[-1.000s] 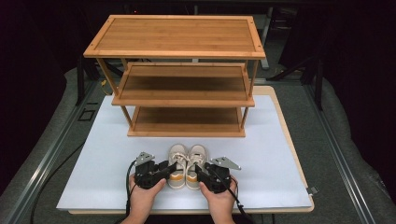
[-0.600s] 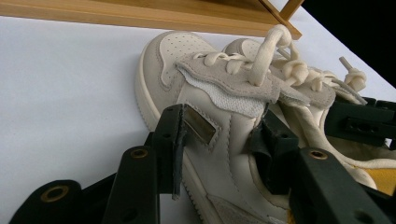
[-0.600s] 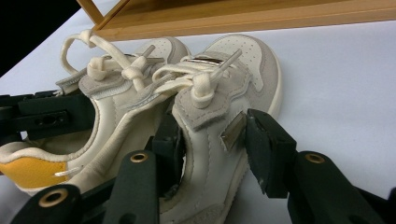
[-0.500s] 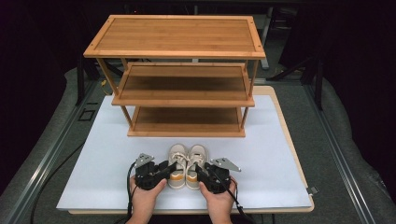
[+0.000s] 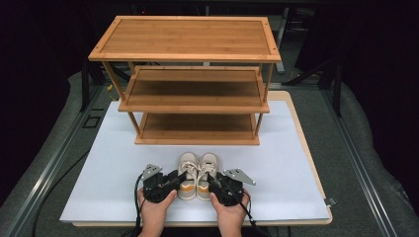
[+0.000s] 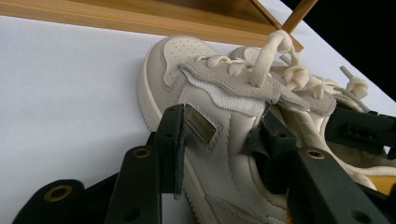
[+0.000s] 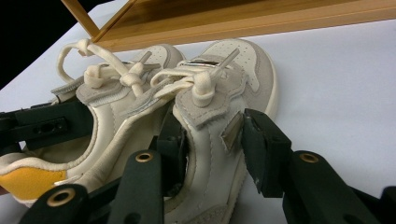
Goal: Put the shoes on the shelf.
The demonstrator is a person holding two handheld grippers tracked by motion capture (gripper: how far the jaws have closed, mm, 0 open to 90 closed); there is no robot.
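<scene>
The left shoe (image 6: 205,107) and right shoe (image 7: 224,116) stand side by side on the white mat (image 5: 99,182), near the bare wooden rack (image 5: 185,49), my left gripper (image 6: 224,135) and right gripper (image 7: 212,140) each clenched on one shoe's side wall, jaws having just been closing.

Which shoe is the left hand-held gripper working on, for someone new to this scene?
Start at the wooden rack; on the white board before it stands a pair of cream shoes. It is the left shoe, with the left hand-held gripper straddling its outer wall, unlike the right shoe.
</scene>
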